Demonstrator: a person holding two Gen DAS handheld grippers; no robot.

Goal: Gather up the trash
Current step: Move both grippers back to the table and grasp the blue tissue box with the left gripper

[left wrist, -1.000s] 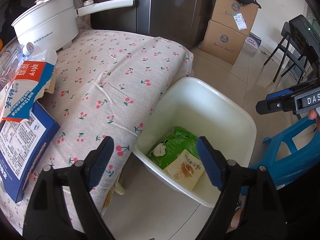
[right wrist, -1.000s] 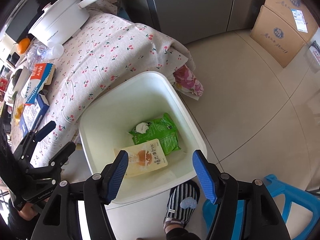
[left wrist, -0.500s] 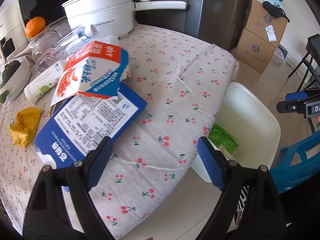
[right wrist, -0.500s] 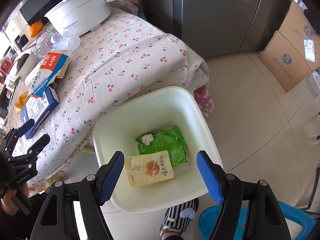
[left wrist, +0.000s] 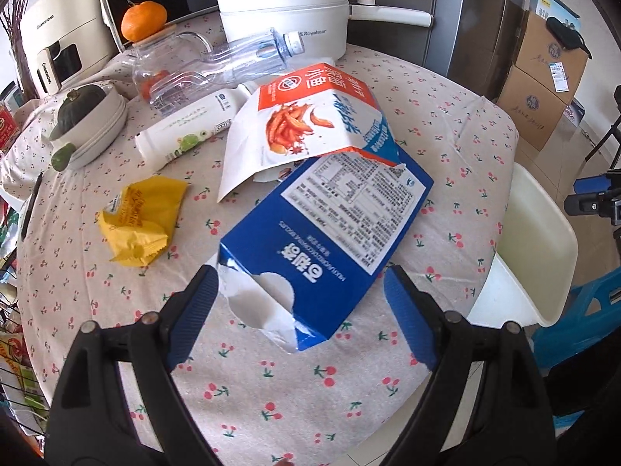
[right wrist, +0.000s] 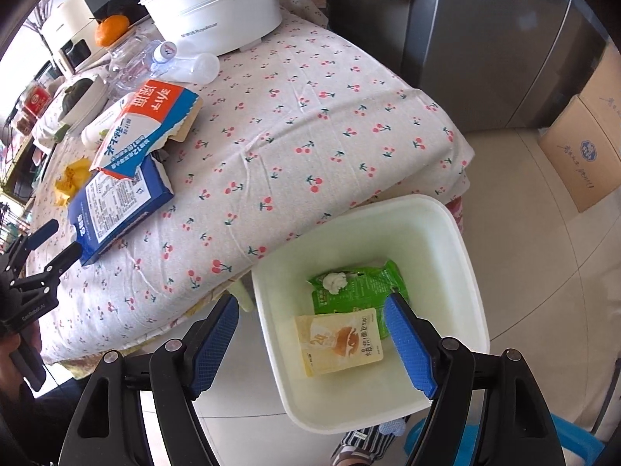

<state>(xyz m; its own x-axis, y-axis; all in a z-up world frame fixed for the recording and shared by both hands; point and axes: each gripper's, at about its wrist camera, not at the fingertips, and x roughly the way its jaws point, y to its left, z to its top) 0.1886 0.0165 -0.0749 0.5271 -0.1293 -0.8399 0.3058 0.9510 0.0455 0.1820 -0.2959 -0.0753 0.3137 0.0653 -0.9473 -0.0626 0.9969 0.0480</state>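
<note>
My left gripper [left wrist: 302, 303] hangs open over the cherry-print table, its fingers either side of the torn end of a blue carton [left wrist: 330, 225], not touching it. A torn white-and-orange carton [left wrist: 310, 116] overlaps the blue one's far end. Close by lie a yellow wrapper [left wrist: 139, 221], a white bottle [left wrist: 186, 132] and a clear plastic bottle [left wrist: 248, 54]. My right gripper [right wrist: 310, 334] is open and empty above the white bin [right wrist: 458, 233] on the floor. In the bin lie a green packet [right wrist: 361, 291], a yellow packet [right wrist: 341, 341] and a white wad [right wrist: 333, 281].
A white pot [left wrist: 283, 11] with a long handle, an orange [left wrist: 143, 19] and a glass jar stand at the table's back. Cardboard boxes [right wrist: 582, 155] line the wall beside a steel fridge. A blue stool [left wrist: 582, 318] and a foot in a striped sock [right wrist: 365, 439] are next to the bin.
My left gripper swung from above the bin to over the table, ending at the blue carton. My right gripper drifted toward the table edge above the bin, and its jaws widened a little.
</note>
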